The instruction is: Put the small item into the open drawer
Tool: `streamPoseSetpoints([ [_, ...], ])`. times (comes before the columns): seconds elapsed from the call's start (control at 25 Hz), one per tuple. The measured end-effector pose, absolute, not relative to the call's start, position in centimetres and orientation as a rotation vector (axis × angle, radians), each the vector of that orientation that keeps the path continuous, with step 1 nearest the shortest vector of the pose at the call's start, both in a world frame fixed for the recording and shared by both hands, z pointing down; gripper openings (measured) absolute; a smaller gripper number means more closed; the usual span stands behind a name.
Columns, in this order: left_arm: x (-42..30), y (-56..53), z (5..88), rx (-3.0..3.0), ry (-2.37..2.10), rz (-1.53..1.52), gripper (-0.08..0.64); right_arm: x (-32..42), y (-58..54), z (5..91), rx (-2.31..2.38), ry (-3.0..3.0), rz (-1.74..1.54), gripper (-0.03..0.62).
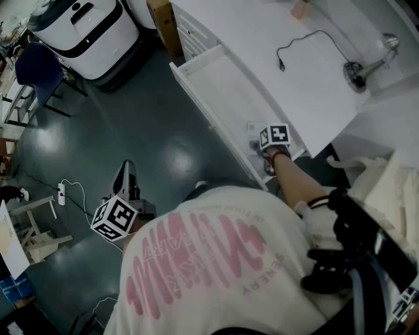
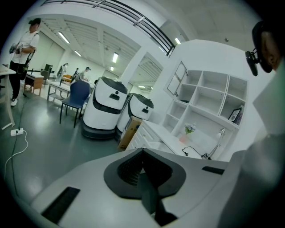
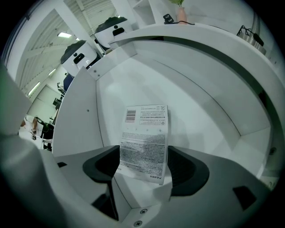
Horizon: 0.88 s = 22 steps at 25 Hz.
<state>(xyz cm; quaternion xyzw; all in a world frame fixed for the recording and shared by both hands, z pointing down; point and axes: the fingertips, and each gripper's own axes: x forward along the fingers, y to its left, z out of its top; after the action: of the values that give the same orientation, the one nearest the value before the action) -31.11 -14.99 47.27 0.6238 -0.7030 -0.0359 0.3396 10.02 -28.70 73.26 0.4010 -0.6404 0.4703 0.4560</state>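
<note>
The small item (image 3: 144,142) is a flat white packet with a barcode and fine print. My right gripper (image 3: 144,165) is shut on its lower part and holds it upright over the floor of the open white drawer (image 3: 200,102). In the head view the right gripper (image 1: 256,139) reaches into the near end of the drawer (image 1: 222,78), which is pulled out from under the desk. My left gripper (image 1: 127,176) hangs low at the left over the dark floor, far from the drawer. In its own view the left gripper (image 2: 141,171) is shut with nothing in it.
On the white desk (image 1: 262,26) above the drawer lie a black cable (image 1: 308,40) and a desk lamp (image 1: 366,67). White robot units (image 1: 85,29), a blue chair (image 1: 36,69) and a cardboard box (image 1: 163,19) stand on the floor. A power strip (image 1: 61,193) lies nearby.
</note>
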Motion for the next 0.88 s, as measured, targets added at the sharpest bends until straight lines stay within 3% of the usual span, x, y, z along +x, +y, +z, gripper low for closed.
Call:
streamPoseSetpoints([
  [0.88, -27.0, -23.8, 46.5, 1.852, -1.654, -0.086, 0.029, 11.3, -29.1, 69.1, 1.183, -1.684, 1.209, 0.333],
])
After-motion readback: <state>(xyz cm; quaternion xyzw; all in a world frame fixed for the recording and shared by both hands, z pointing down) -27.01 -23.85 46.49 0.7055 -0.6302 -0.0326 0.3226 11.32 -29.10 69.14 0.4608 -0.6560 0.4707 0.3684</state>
